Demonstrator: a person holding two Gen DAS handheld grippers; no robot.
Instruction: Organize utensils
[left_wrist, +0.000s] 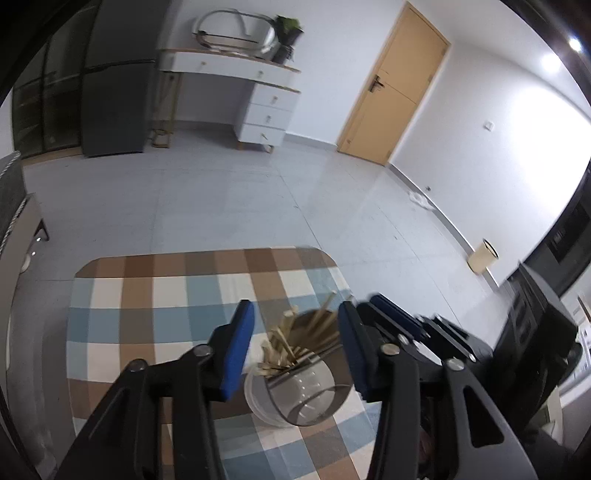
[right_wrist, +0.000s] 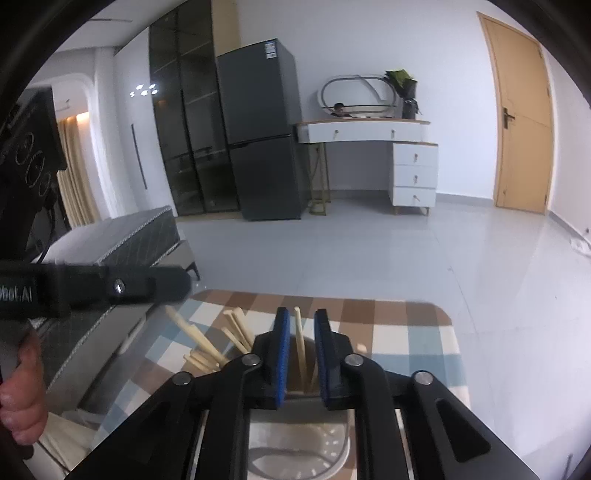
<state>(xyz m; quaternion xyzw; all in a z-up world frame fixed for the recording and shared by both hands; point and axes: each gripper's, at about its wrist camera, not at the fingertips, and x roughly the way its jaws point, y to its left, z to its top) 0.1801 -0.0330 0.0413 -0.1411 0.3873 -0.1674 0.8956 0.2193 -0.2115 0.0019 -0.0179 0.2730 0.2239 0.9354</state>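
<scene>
We find the chopsticks (left_wrist: 295, 343) bundled upright in a clear holder (left_wrist: 299, 391) that stands on the checked table (left_wrist: 155, 295), which is the sensible place for them: the cup keeps the sticks together and off the cloth, leaning fanwise against its rim.

Our left gripper (left_wrist: 295, 347) straddles the holder from above and behind. Its blue pads stand apart on either side of the cup and sticks without pressing on either, so it is released, set wide enough to steady the cup if need be.

Our right gripper (right_wrist: 301, 354) comes in over the same holder (right_wrist: 295, 443), angled down toward its mouth. One pale chopstick (right_wrist: 300, 350) rises in the narrow gap between its pads. The pads sit close, but we see daylight on both sides of the stick, so we judge it let go rather than pinched; the view there is tight and a light touch on one side cannot be ruled out. More sticks (right_wrist: 207, 343) lean out to the left of it.

A hand (right_wrist: 22, 402) at the left edge of the right view grips the handle of the left tool. Both tools tilt downward toward the cup, side by side.
</scene>
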